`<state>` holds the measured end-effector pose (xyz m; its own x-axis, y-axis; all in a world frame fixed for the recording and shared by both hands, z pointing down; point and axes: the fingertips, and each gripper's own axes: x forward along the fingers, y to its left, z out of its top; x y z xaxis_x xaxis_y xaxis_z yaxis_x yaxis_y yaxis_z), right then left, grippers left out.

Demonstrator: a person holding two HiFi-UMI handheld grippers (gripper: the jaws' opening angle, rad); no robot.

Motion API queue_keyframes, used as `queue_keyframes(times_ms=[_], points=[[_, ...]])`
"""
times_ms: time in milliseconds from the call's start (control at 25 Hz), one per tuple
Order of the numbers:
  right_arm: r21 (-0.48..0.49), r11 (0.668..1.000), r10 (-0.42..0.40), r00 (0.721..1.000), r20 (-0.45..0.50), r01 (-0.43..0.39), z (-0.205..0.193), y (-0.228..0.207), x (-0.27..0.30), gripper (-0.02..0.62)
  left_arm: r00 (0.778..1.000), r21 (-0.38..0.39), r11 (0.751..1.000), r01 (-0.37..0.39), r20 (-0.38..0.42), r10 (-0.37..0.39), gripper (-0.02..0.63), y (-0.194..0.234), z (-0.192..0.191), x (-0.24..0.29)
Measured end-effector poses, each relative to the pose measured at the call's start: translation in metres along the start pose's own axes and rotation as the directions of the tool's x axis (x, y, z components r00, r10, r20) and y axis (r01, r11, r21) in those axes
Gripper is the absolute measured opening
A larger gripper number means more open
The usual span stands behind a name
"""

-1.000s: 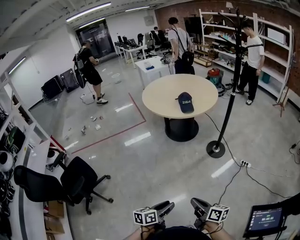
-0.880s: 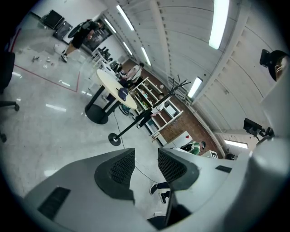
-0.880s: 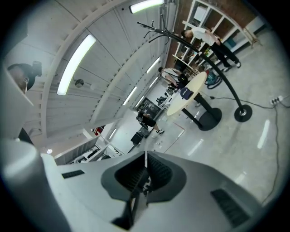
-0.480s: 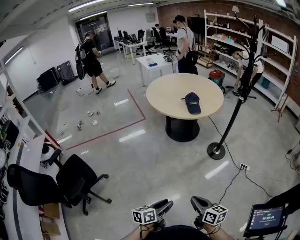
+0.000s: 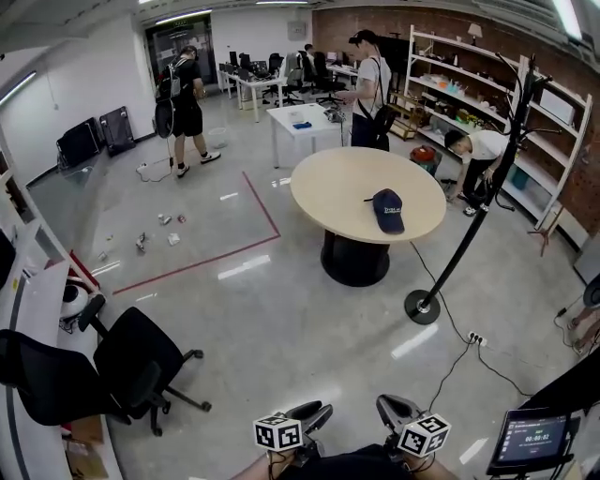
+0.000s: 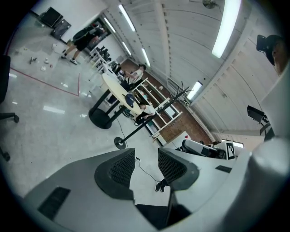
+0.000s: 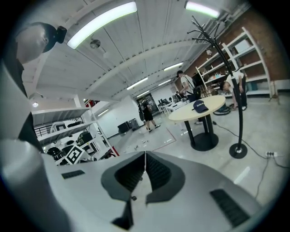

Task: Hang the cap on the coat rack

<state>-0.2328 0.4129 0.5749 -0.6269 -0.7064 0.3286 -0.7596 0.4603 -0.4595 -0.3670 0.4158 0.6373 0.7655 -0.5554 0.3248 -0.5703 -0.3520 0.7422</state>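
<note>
The cap (image 5: 387,209) lies toward the right edge of the round table (image 5: 337,183), and the coat rack (image 5: 458,251) stands just beside that edge. Open floor separates them from the grippers. On the left gripper (image 6: 146,163) the jaws gape empty; on the right gripper (image 7: 145,168) they are pressed together. The head view shows an office chair (image 5: 141,361) that the right gripper view misses.

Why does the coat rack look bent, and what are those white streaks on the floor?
Head view: the wide lens bows the coat rack and the shelves; the streaks are ceiling lights mirrored in the glossy floor. Left gripper view: the whole scene is tilted, the corners are dark, and one light tube is washed out white. Right gripper view: the rack curves here too, under a glaring tube.
</note>
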Motion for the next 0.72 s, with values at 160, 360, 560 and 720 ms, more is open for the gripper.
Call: queue_keyframes(times_ms=[160,360,560,720], points=[[0.012,0.999,-0.038,0.999,0.011,0.038,0.006,-0.004,0.0,0.005,1.0,-0.008,1.0,0.022,-0.015,-0.022,0.167,0.001,0.005,0.005],[0.041,0.998,-0.045,0.999,0.001,0.044,0.002,-0.008,0.007,0.004,0.999,-0.024,0.999,0.043,-0.03,-0.044,0.167,-0.005,0.006,0.014],[0.034,0.999,-0.007,1.0,0.004,0.006,0.011,-0.019,0.025,0.003,1.0,-0.02,1.0,0.009,-0.011,-0.009,0.167,0.003,0.016,0.019],[0.028,0.999,0.035,0.999,-0.002,-0.034,0.022,-0.03,0.04,0.003,1.0,-0.028,0.999,-0.022,0.009,0.022,0.167,0.011,0.026,0.029]])
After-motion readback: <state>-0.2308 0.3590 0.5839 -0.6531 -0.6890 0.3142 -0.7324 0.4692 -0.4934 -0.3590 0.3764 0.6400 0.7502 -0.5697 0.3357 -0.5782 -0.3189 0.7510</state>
